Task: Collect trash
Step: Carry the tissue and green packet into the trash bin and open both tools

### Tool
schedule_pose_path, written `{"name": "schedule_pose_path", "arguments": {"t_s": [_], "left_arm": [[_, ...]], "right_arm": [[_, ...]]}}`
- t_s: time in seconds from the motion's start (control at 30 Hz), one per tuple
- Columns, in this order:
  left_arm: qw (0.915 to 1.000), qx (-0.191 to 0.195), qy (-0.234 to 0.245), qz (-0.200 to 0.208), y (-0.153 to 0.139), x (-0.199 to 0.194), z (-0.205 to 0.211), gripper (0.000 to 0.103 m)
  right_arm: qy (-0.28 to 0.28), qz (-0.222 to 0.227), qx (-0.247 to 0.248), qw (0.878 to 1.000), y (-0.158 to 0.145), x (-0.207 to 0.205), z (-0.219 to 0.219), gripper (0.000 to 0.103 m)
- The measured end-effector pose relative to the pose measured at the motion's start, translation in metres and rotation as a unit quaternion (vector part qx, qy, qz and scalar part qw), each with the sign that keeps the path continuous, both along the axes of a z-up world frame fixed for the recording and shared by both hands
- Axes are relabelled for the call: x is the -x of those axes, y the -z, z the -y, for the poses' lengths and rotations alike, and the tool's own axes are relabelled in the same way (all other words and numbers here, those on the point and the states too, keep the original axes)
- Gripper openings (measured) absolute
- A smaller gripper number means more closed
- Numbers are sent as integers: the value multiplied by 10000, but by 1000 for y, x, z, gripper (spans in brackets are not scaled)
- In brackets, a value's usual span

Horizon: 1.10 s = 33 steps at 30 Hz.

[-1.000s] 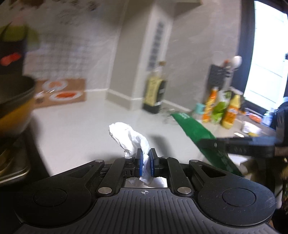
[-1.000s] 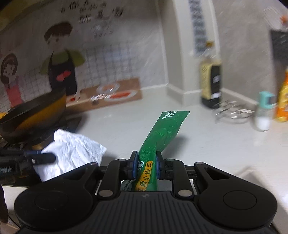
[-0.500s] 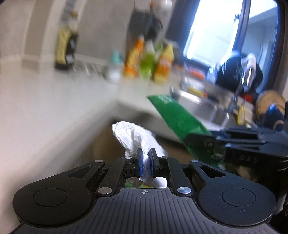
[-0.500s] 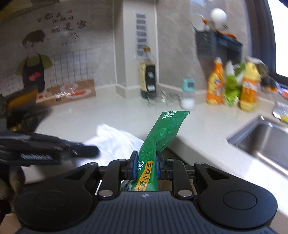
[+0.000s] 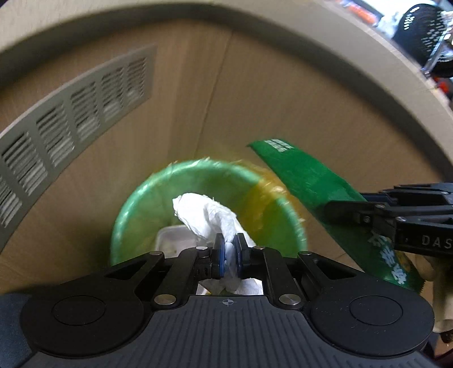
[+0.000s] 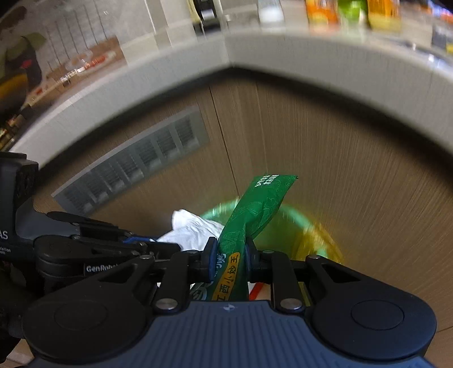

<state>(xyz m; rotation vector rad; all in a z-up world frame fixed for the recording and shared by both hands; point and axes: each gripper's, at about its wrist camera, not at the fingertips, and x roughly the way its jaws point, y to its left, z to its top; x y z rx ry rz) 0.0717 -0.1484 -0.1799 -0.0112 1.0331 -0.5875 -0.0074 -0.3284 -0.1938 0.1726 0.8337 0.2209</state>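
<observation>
My left gripper (image 5: 229, 252) is shut on a crumpled white tissue (image 5: 203, 215) and holds it above a round trash bin with a green liner (image 5: 141, 206). My right gripper (image 6: 228, 254) is shut on a long green snack wrapper (image 6: 254, 209) with yellow lettering, also above the bin (image 6: 305, 223). In the left wrist view the wrapper (image 5: 305, 181) and the right gripper (image 5: 396, 215) reach in from the right. In the right wrist view the tissue (image 6: 192, 226) and the left gripper (image 6: 93, 243) sit at the left. A white container (image 5: 172, 237) lies inside the bin.
Wooden cabinet doors (image 5: 297, 93) stand behind the bin, with a grey vent grille (image 5: 70, 113) at the left. The pale countertop edge (image 6: 283, 48) runs above, with bottles (image 6: 351, 11) on it.
Both grippers swung from the countertop down to the floor-level bin by the cabinets, still holding the tissue and the wrapper. The bin has come into view beneath them.
</observation>
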Motion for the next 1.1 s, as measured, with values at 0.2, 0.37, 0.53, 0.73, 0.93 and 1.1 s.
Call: {"name": "schedule_pose_path", "arguments": {"t_s": [0.2,0.37,0.53,0.73,0.93,1.1], "left_arm": [[9989,-240,-161,-358,32,-22,-4,11],[9961,-467,-193,-729,69,-39,7,11],[9885,-689,-274,-1316,129,-64,23,20],[9826,-633,-774,-1565,154,-79,17,21],[9830,-222,-732,-1671,148,-85,11,21],[9842,-15,-740,-1610,142,-86,8,21]], "right_arm": [[47,-347,-236,9991,33,-19,5,19],[119,-573,-385,9975,62,-32,6,19],[159,-909,-460,9947,96,-35,13,19],[140,-1123,-576,9919,106,-39,17,19],[-161,-1452,-705,9868,117,-43,8,19],[-657,-2012,-1074,9714,129,-59,-5,19]]}}
